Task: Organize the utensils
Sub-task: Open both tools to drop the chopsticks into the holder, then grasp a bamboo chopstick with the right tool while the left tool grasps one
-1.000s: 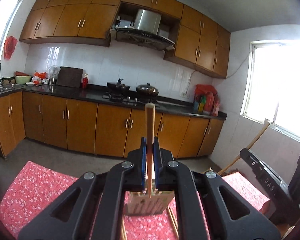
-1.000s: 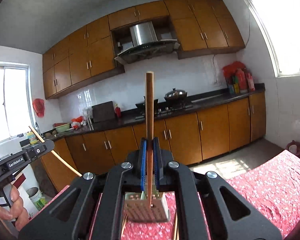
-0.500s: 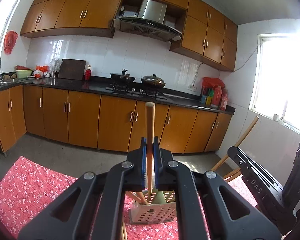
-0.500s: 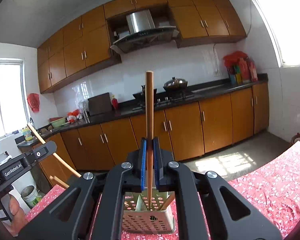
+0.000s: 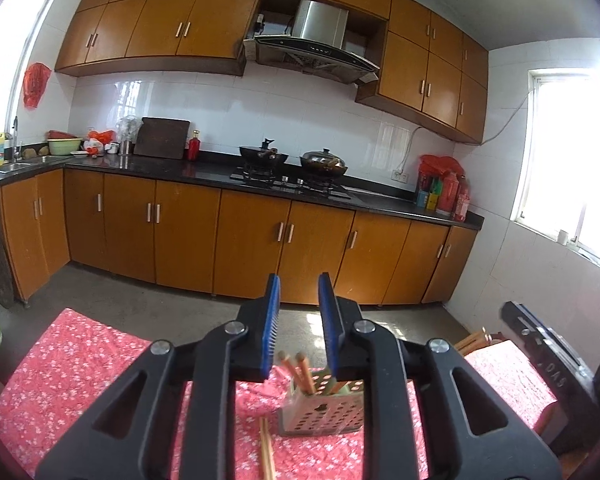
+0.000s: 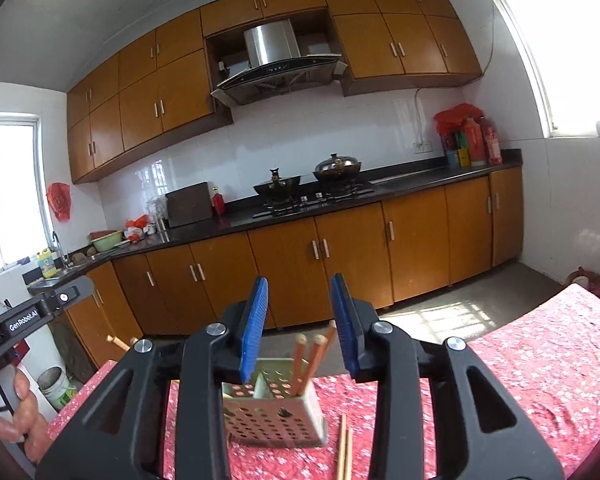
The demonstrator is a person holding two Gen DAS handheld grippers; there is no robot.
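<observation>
A perforated metal utensil holder (image 5: 320,414) (image 6: 274,410) stands on the red floral tablecloth (image 5: 72,376) (image 6: 540,368). Wooden chopsticks (image 5: 300,374) (image 6: 308,360) stand upright in it. My left gripper (image 5: 298,292) is open and empty, above and just behind the holder. My right gripper (image 6: 300,292) is also open and empty above the holder. More chopsticks (image 5: 266,448) (image 6: 345,446) lie flat on the cloth beside the holder. The right gripper's body shows at the right in the left wrist view (image 5: 548,344); the left one shows at the left in the right wrist view (image 6: 28,314).
Kitchen cabinets (image 5: 188,236) and a black counter with a stove and pots (image 5: 292,164) run along the far wall. A white bucket (image 6: 56,388) sits on the floor at the left. A hand (image 6: 20,412) grips the left tool's handle.
Both grippers held an upright chopstick shut between their fingers; both have opened, and the chopsticks now stand in the holder.
</observation>
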